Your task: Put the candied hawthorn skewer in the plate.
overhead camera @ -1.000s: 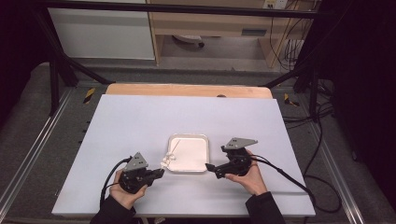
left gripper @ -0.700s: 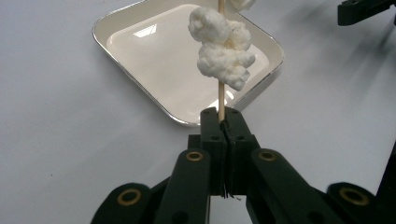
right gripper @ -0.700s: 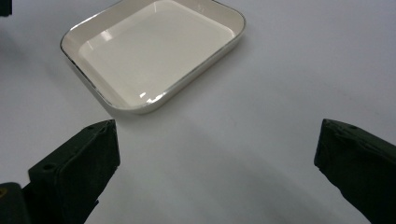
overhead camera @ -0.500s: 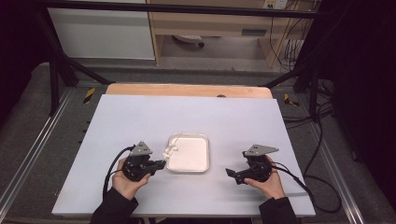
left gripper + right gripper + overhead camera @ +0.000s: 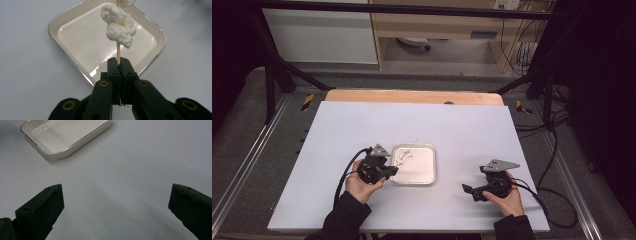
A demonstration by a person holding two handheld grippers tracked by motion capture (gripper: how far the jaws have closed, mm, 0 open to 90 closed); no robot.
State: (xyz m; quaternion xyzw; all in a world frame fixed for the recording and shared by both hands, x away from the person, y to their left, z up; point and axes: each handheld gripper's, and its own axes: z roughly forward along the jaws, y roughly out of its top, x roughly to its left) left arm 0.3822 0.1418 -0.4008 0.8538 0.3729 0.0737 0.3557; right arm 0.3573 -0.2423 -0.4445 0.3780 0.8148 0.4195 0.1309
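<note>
The right gripper [image 5: 116,202] has its two black jaws far apart at the lower left and lower right of the frame, with bare white table [image 5: 140,160] between them. A cream tray [image 5: 67,137] sits upper left, its visible part empty.

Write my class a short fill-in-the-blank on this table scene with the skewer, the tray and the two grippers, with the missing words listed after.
1. The left gripper is shut on a thin wooden ____.
2. The white lumps threaded on the skewer hang above the cream-coloured ____.
3. The right gripper has its jaws ____ and holds nothing.
4. The tray lies ____ the two grippers in the high view.

Missing words: skewer; tray; open; between
</note>
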